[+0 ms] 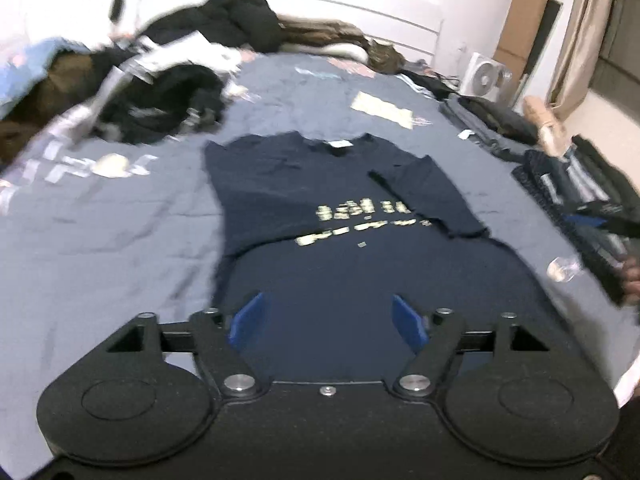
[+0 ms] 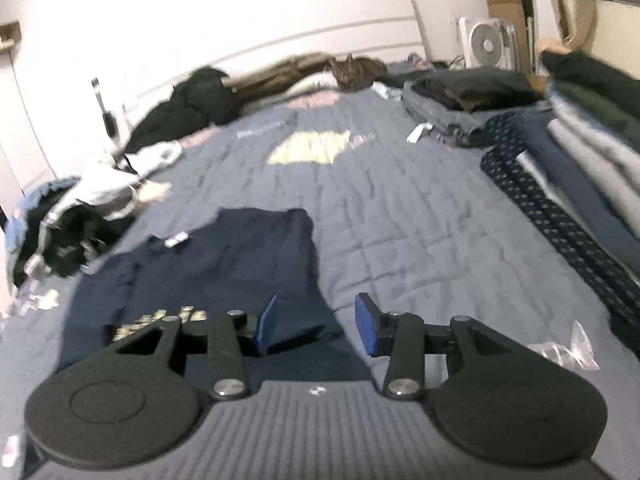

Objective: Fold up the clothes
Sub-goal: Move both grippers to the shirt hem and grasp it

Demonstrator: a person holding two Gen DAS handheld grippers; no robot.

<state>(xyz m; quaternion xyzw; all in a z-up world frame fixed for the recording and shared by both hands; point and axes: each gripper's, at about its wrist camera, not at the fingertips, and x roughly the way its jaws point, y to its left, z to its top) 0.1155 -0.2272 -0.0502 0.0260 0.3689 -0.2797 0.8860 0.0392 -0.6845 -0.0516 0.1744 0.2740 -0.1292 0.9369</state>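
Note:
A navy T-shirt (image 1: 320, 208) with pale yellow lettering lies flat on the grey-blue bedspread (image 1: 120, 232), collar far from me, its right sleeve folded in over the chest. My left gripper (image 1: 332, 320) hovers open over the shirt's lower part, nothing between its blue pads. In the right wrist view the same T-shirt (image 2: 224, 264) lies left of centre. My right gripper (image 2: 316, 326) is open above the shirt's right edge, with the folded sleeve just below its left pad.
Unfolded dark clothes (image 1: 160, 96) are heaped at the far left. Folded stacks (image 2: 560, 128) line the right side of the bed. A cat (image 2: 356, 70) lies by the headboard. A clear plastic scrap (image 2: 568, 350) lies near right. A white fan (image 1: 484, 74) stands beyond.

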